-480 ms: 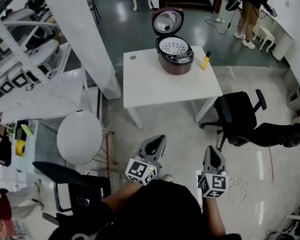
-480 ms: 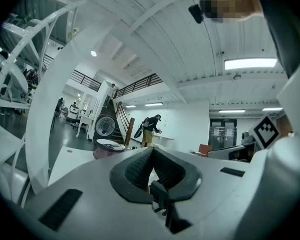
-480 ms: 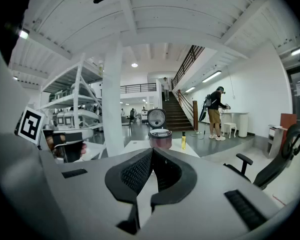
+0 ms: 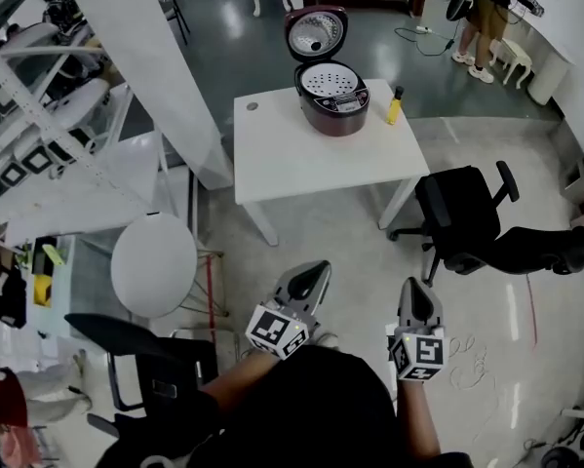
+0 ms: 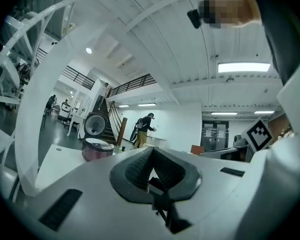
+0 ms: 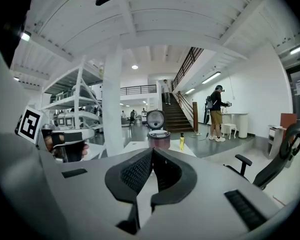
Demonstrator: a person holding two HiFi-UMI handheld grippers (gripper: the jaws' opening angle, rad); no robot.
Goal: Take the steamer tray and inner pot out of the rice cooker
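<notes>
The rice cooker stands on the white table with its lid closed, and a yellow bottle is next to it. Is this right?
Not quite: the lid is open, raised behind the rice cooker, as the head view shows. The cooker does stand on the white table, with the yellow bottle next to it.

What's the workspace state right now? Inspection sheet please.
Surface: white table, mostly bare.
Job's things: rice cooker at the table's far edge, lid raised; perforated steamer tray seated inside; inner pot hidden beneath it.
Clutter: yellow bottle beside the cooker; small round item near the far left corner, too small to identify.
Grippers: left gripper and right gripper both shut, empty, well short of the table.
Cables: cord on the floor by the far person; thin white cord on the floor at right.
Surroundings: black office chair beside the table, white pillar, person standing in the background.
</notes>
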